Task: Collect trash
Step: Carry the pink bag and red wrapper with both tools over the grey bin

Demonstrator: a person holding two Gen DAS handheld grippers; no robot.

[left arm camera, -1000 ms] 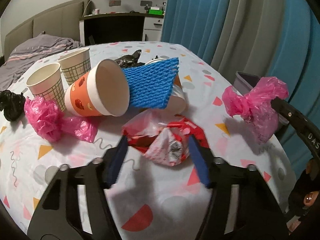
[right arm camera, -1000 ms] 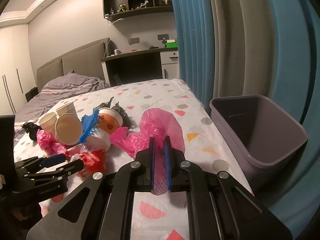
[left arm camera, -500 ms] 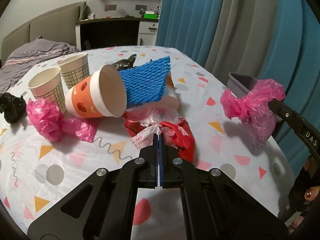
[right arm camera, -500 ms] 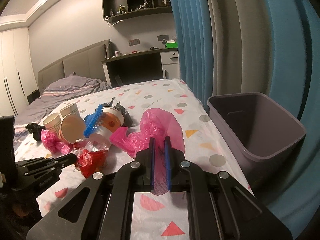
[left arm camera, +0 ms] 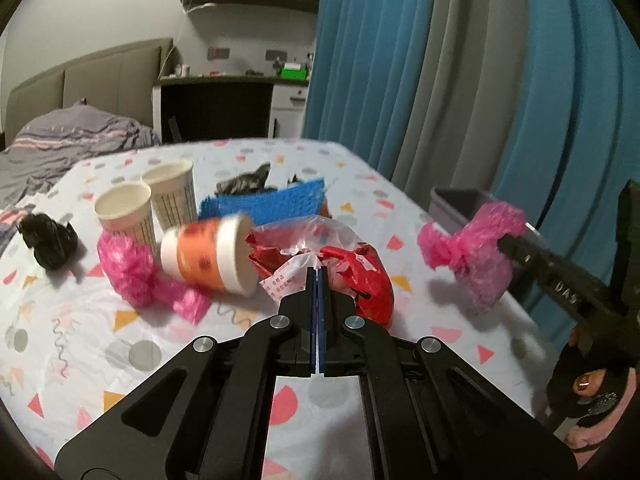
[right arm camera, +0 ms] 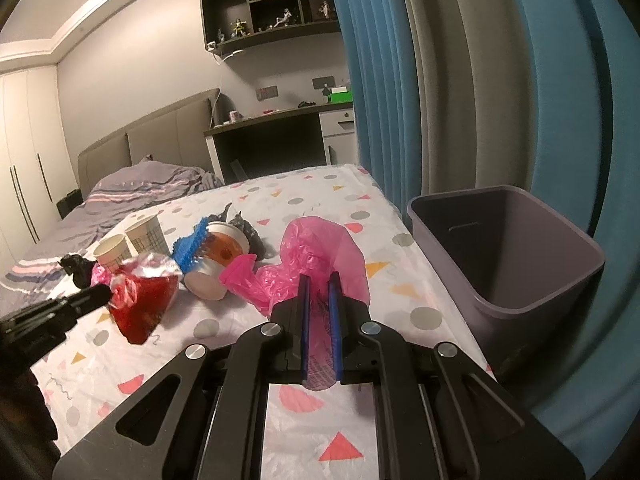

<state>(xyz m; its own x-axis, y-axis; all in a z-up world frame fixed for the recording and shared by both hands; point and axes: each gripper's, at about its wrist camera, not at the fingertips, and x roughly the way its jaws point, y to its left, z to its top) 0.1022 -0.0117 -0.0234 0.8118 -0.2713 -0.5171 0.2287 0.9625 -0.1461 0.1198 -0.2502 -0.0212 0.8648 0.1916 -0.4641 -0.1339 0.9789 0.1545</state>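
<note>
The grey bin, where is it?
In the right wrist view the grey bin stands at the right edge of the bed, in front of the blue curtain, just right of the pink bag.

Bedroom: blue curtains (right arm camera: 376, 80), grey headboard (right arm camera: 160, 140), desk (right arm camera: 280, 120)

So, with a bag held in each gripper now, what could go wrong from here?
1. The left gripper pinches only a thin fold of the red and clear bag, so it may slip out.
2. That bag hangs close to the tipped orange cup and could drag it along.
3. The pink bag in the right gripper trails loosely and might catch the bin rim.
</note>
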